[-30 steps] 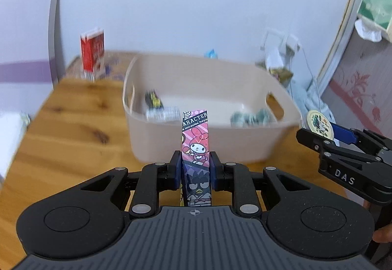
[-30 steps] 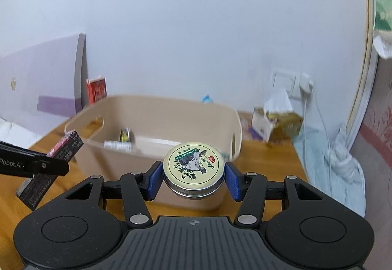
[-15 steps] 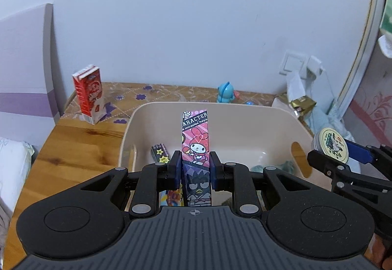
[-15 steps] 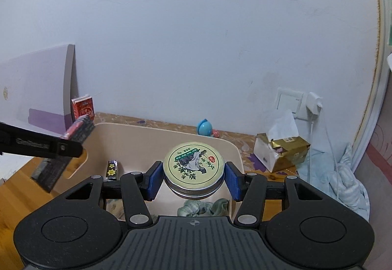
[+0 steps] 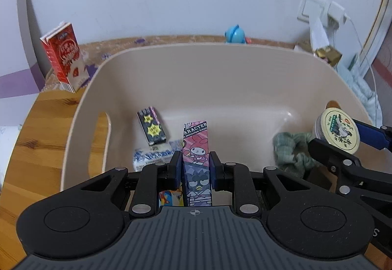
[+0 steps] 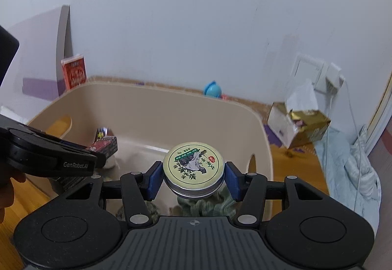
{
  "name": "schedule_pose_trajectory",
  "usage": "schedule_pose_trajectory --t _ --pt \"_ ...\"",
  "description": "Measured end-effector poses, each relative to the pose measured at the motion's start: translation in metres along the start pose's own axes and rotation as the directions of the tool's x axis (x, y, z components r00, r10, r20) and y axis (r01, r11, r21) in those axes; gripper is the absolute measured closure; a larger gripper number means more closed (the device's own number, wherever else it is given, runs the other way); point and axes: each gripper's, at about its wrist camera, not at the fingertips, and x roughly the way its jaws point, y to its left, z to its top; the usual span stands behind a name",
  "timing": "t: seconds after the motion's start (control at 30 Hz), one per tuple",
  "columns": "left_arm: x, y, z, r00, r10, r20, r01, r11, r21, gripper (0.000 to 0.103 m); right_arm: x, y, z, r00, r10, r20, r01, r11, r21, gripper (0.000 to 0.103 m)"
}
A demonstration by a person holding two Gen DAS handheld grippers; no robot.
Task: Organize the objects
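Both grippers are now hanging inside the beige plastic bin's (image 5: pixel 220 66) rim instead of above it. Left gripper (image 5: pixel 195 167) is clamping the tall pink cartoon box (image 5: pixel 196 145); right gripper (image 6: pixel 193 178) is squeezing the round cream-lidded tin (image 6: pixel 193 167) over open floor at centre frame.

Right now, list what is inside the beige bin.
In the beige bin: a black starred box, a white-and-blue packet, a green cloth. A colourful item is mostly hidden behind the left claw; the near floor is covered.
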Motion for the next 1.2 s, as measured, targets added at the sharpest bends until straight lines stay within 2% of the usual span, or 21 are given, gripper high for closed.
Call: schedule_pose_trajectory --t 0.07,0.13,0.17,0.2,0.23,0.27,0.3,0.47,0.57,0.77,0.97,1.2 --pt "0.001 -0.001 -0.002 1.0 0.007 -0.01 -0.007 1.0 0.013 0.08 0.004 0.001 -0.002 1.0 0.005 -0.022 -0.005 1.0 0.005 0.05" --pt "-0.004 0.0 -0.003 1.0 0.018 0.009 -0.018 1.0 0.019 0.076 0.003 0.002 -0.006 1.0 0.004 -0.023 -0.004 1.0 0.007 0.041" --pt "-0.009 0.0 -0.003 1.0 0.014 0.02 -0.015 1.0 0.022 0.064 0.0 0.003 -0.007 1.0 0.005 -0.013 -0.005 1.0 0.004 0.037" --pt "-0.014 0.0 -0.003 0.999 0.011 0.032 -0.012 1.0 0.02 0.047 -0.002 0.003 -0.007 1.0 0.0 -0.009 0.0 1.0 0.003 0.035" --pt "-0.02 0.001 -0.004 0.999 0.014 0.053 -0.014 1.0 0.013 0.039 -0.005 0.002 -0.007 1.0 -0.006 -0.004 0.006 1.0 0.008 0.03" --pt "-0.026 0.001 -0.003 0.997 0.022 0.074 -0.022 1.0 0.002 0.025 -0.008 0.001 -0.007 1.0 -0.007 0.004 0.007 1.0 0.014 0.025" --pt "-0.031 0.002 -0.004 0.995 0.031 0.096 -0.03 1.0 -0.008 0.02 -0.012 0.001 -0.007 1.0 -0.009 0.01 0.009 1.0 0.021 0.023" --pt "-0.054 0.001 -0.007 0.992 0.023 0.128 -0.022 1.0 -0.005 0.019 -0.034 -0.004 -0.004 0.999 -0.028 0.042 0.026 0.999 0.045 0.005" --pt "-0.069 0.0 -0.012 0.989 0.018 0.147 -0.018 1.0 -0.001 0.018 -0.049 -0.006 -0.005 0.998 -0.038 0.055 0.034 0.998 0.056 0.0" --pt "-0.099 0.0 -0.025 0.984 0.0 0.179 -0.001 1.0 0.006 0.017 -0.078 -0.01 -0.009 0.998 -0.038 0.053 0.033 0.995 0.095 0.0" --pt "-0.128 -0.001 -0.041 0.977 0.016 0.212 -0.023 0.999 0.027 0.016 -0.105 -0.011 -0.016 0.998 -0.028 0.048 0.021 0.991 0.132 0.0" --pt "-0.152 0.0 -0.064 0.977 0.014 0.211 -0.019 1.0 0.025 0.016 -0.132 -0.012 -0.028 0.998 -0.014 0.06 0.004 0.987 0.158 0.0"
